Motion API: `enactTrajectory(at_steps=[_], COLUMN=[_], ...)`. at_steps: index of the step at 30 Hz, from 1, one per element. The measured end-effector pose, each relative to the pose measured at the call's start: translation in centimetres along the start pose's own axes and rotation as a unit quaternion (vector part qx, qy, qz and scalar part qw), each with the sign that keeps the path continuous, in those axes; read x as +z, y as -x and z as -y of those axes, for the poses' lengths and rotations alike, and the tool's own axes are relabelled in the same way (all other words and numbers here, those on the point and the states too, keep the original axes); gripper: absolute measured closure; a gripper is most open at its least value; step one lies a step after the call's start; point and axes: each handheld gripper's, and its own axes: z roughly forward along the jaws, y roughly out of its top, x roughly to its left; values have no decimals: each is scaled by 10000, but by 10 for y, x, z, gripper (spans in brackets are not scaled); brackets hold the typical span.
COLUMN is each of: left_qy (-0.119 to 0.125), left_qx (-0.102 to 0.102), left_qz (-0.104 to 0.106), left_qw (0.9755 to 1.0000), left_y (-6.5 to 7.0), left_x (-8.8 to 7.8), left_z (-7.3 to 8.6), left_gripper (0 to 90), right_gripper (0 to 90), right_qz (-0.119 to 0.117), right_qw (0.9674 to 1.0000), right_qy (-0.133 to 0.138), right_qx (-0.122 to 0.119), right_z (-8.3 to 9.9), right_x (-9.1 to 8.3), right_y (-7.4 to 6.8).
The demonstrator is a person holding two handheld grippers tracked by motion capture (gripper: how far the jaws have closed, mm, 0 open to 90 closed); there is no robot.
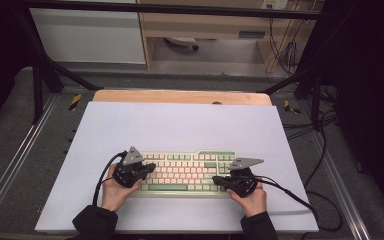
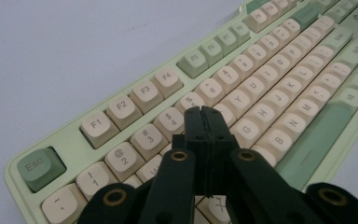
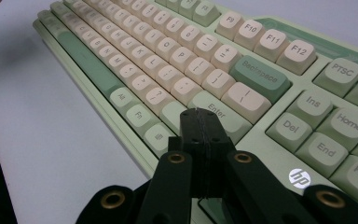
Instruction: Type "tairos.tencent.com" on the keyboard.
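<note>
A pale green keyboard (image 1: pixel 185 172) with cream and green keys lies near the front of a white table sheet. My left gripper (image 1: pixel 147 169) hovers over the keyboard's left end, jaws pressed together with nothing between them. In the left gripper view its tips (image 2: pixel 204 113) sit just above the letter keys (image 2: pixel 261 112) near the number row. My right gripper (image 1: pixel 216 179) is over the keyboard's right end, also shut and empty. In the right gripper view its tips (image 3: pixel 200 114) hang above the Enter key (image 3: pixel 216 112). A hand holds each gripper from below.
The white sheet (image 1: pixel 180 125) covers a wooden table (image 1: pixel 180 96). Black cables (image 1: pixel 290 192) trail off to the right from the right gripper. Black frame posts (image 1: pixel 37 85) stand at both back corners. The sheet's front edge lies just behind the person's sleeves.
</note>
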Motion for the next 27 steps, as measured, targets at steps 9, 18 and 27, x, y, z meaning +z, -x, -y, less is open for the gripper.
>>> enactTrajectory(at_steps=[9,18,27], left_qy=[-50,-91,-107], left_qx=[10,33,44], left_qz=[-53,-84,-72], left_qw=[10000,9999,9999], left_y=[-3,-4,-5], left_x=[5,10,12], left_z=[4,7,9], left_gripper=[898,898,898], right_gripper=[900,900,900], right_qz=[-15,-18,-15], right_qw=[10000,10000,10000], right_qy=[-12,-15,-16], right_qx=[-2,-11,-10], right_z=[0,0,0], right_x=[0,0,0], right_y=[0,0,0])
